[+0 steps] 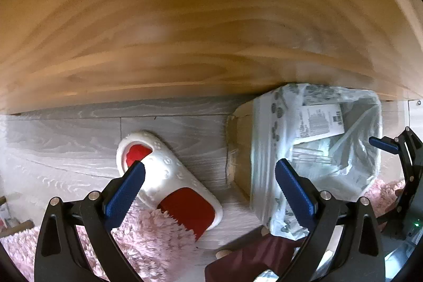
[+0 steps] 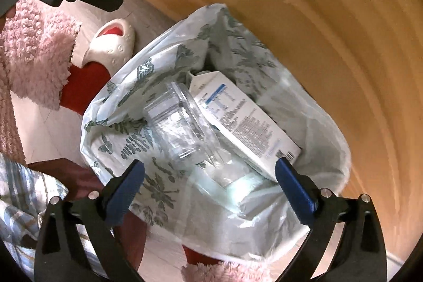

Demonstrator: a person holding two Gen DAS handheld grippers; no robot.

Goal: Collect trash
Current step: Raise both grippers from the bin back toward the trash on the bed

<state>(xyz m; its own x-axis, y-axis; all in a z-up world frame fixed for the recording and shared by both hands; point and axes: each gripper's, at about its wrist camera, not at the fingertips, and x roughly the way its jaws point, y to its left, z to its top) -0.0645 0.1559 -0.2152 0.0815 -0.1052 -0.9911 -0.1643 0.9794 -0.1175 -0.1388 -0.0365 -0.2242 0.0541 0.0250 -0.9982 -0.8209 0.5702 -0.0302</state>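
Note:
A bin lined with a leaf-printed plastic bag (image 2: 148, 128) stands on the floor beside a wooden table. Inside lie a white printed carton (image 2: 246, 123) and a clear plastic container (image 2: 182, 123). My right gripper (image 2: 210, 173) hangs above the bin, pointing down, jaws wide open with nothing between them. In the left wrist view the same bin (image 1: 267, 149) is at the right, with the carton (image 1: 320, 123) showing inside. My left gripper (image 1: 210, 173) is open and empty over the floor, between a slipper and the bin. A finger of the right gripper (image 1: 383, 144) shows at the far right.
The wooden tabletop (image 1: 201, 25) fills the upper part of both views. A white and red slipper (image 1: 164, 176) lies on the grey floor, partly on a pink shaggy rug (image 1: 142, 242). The person's dark red clothing (image 1: 251, 260) is at the bottom.

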